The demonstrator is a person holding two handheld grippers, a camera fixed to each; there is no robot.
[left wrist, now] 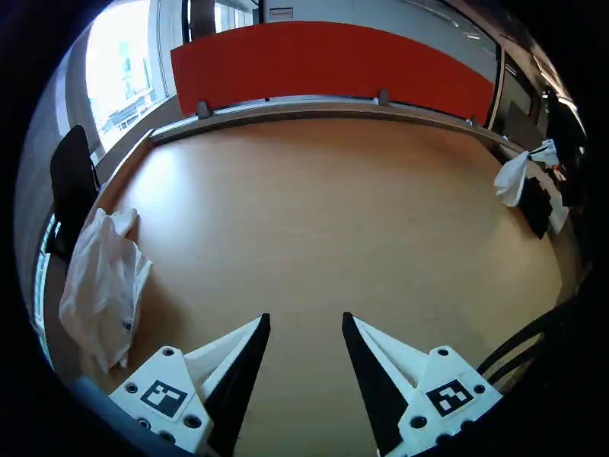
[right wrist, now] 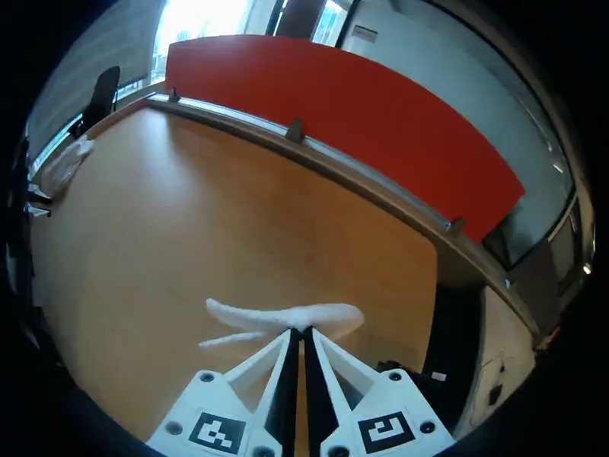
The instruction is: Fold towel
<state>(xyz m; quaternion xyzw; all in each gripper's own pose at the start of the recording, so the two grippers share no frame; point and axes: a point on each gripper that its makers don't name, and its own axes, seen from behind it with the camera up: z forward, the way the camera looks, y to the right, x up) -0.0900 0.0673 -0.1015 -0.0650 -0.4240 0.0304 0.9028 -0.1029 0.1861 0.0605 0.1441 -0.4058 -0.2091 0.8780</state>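
In the right gripper view my right gripper (right wrist: pixel 302 330) is shut on a white towel (right wrist: pixel 282 315), which sticks out past the fingertips as a thin bunched strip above the wooden table (right wrist: pixel 190 221). In the left gripper view that towel (left wrist: pixel 511 179) hangs bunched at the table's far right edge. My left gripper (left wrist: pixel 304 316) is open over the bare wooden table (left wrist: pixel 327 213) with nothing between its fingers. A second crumpled white cloth (left wrist: pixel 103 282) lies at the table's left edge, to the left of my left gripper.
A red divider panel (left wrist: pixel 327 65) runs along the table's far edge. A dark chair (left wrist: pixel 72 183) stands off the left corner, and dark objects (left wrist: pixel 540 206) sit at the right edge. The crumpled white cloth (right wrist: pixel 65 164) lies far left.
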